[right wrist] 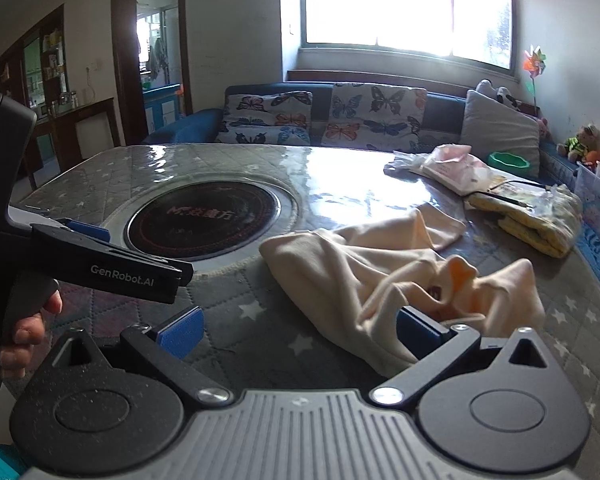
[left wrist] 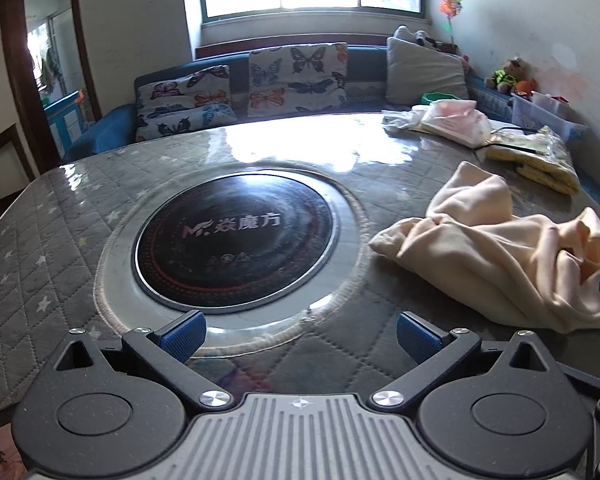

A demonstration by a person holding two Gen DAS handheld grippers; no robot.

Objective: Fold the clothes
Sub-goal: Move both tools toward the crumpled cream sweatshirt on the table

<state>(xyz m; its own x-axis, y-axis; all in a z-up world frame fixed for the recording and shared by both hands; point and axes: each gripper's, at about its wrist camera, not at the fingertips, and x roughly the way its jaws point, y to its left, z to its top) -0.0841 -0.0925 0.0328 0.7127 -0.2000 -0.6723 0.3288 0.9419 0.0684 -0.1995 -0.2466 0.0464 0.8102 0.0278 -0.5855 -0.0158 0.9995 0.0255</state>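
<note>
A crumpled cream garment [left wrist: 496, 252] lies on the right part of the table; it also shows in the right wrist view [right wrist: 384, 276]. My left gripper [left wrist: 300, 338] is open and empty over the table's front, left of the garment. My right gripper [right wrist: 300, 336] is open, low over the garment's near edge, with the cloth lying against its right finger [right wrist: 418, 334]. The left gripper also shows in the right wrist view [right wrist: 88, 230], held by a hand at the left.
The table [left wrist: 60, 240] has a quilted grey cover under clear plastic and a round black cooktop [left wrist: 236, 236] at its middle. Bagged clothes [left wrist: 456, 120] and a yellow bagged bundle [left wrist: 540, 156] lie at the far right. A sofa with butterfly cushions [left wrist: 296, 76] stands behind.
</note>
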